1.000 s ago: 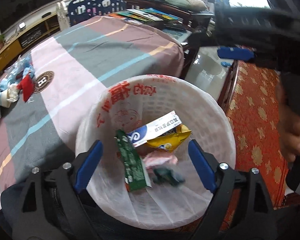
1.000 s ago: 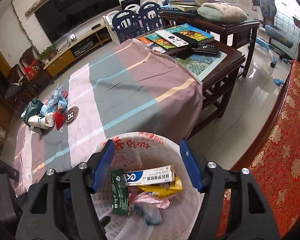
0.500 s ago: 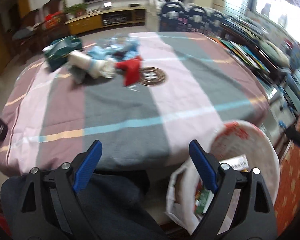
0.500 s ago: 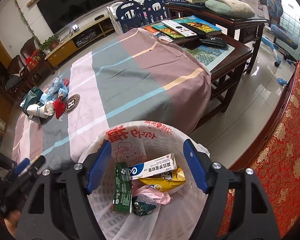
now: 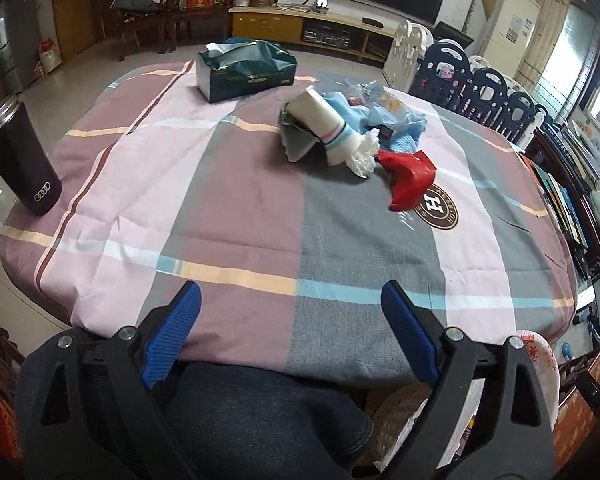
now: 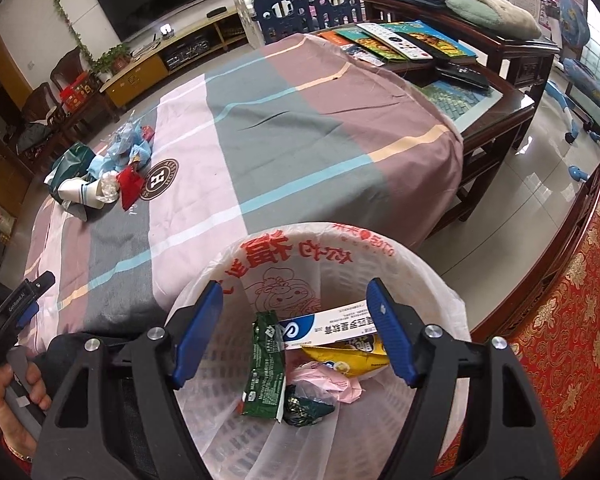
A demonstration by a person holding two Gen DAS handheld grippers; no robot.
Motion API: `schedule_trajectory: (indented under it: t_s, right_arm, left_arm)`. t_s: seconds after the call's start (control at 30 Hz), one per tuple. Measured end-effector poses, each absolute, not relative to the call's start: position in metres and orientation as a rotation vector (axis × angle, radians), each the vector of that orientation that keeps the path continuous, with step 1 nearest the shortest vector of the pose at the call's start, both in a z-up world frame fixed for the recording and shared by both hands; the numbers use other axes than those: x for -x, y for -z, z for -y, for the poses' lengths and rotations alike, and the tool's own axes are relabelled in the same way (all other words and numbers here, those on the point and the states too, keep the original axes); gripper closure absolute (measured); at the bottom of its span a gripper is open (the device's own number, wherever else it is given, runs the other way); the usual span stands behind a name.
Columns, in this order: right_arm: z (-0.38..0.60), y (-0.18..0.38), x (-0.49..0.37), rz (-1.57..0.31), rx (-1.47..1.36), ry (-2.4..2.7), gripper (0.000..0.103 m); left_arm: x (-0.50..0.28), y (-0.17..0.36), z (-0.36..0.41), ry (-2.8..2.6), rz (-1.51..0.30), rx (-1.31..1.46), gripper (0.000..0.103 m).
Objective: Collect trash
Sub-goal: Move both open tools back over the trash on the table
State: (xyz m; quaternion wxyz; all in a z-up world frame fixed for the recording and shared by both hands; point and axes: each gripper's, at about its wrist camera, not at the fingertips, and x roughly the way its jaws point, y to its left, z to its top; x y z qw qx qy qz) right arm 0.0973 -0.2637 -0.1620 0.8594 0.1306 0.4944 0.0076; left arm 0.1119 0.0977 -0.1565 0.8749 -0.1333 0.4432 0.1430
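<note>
Matt woven tablecloth (image 5: pixel 228 216); glossy red wrapper (image 5: pixel 410 178); translucent plastic bin liner (image 6: pixel 440 280)

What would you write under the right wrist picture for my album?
Open right gripper hangs over the white bin, with a toothpaste box and wrappers inside.

Tablecloth badge (image 5: pixel 437 207): a large "H" is read in a round brown emblem; the ring lettering is too small to be read.
Black cup (image 5: pixel 18 156): four linked rings are printed near its base.
Bin liner (image 6: pixel 312 254): red Chinese characters are printed, the largest being "福".
Left gripper (image 6: pixel 18 306): "GenRobot.AI" is read on its side.
Green packet (image 6: pixel 266 364): its print is too small to be read.
</note>
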Motion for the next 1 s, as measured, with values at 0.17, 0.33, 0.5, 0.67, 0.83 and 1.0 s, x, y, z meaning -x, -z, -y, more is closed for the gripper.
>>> schedule_trajectory:
  t_s: [0.17,0.33,0.5,0.67,0.83,1.0]
  right_arm:
    - [0.244,0.163,-0.101,-1.042,-0.232,-0.046,0.030]
    - [0.228,0.164,-0.106,-1.055,-0.220,-0.073,0.030]
    - [0.218,0.165,-0.108,-1.063,-0.212,-0.081,0.030]
    - [0.213,0.165,-0.110,-1.063,-0.209,-0.085,0.030]
    - [0.202,0.164,-0.116,-1.060,-0.202,-0.104,0.030]
    - [0.189,0.164,-0.120,-1.064,-0.196,-0.129,0.030]
  left_arm:
    - [-0.109,0.162,-0.119,-0.347,-0.918,0.319,0.012]
    - [-0.107,0.165,-0.134,-0.387,-0.905,0.343,0.012]
    - [-0.105,0.170,-0.141,-0.396,-0.911,0.361,0.012]
    - [-0.102,0.166,-0.144,-0.413,-0.892,0.355,0.012]
    - [-0.098,0.163,-0.156,-0.457,-0.879,0.376,0.012]
    - [-0.098,0.167,-0.161,-0.467,-0.889,0.392,0.012]
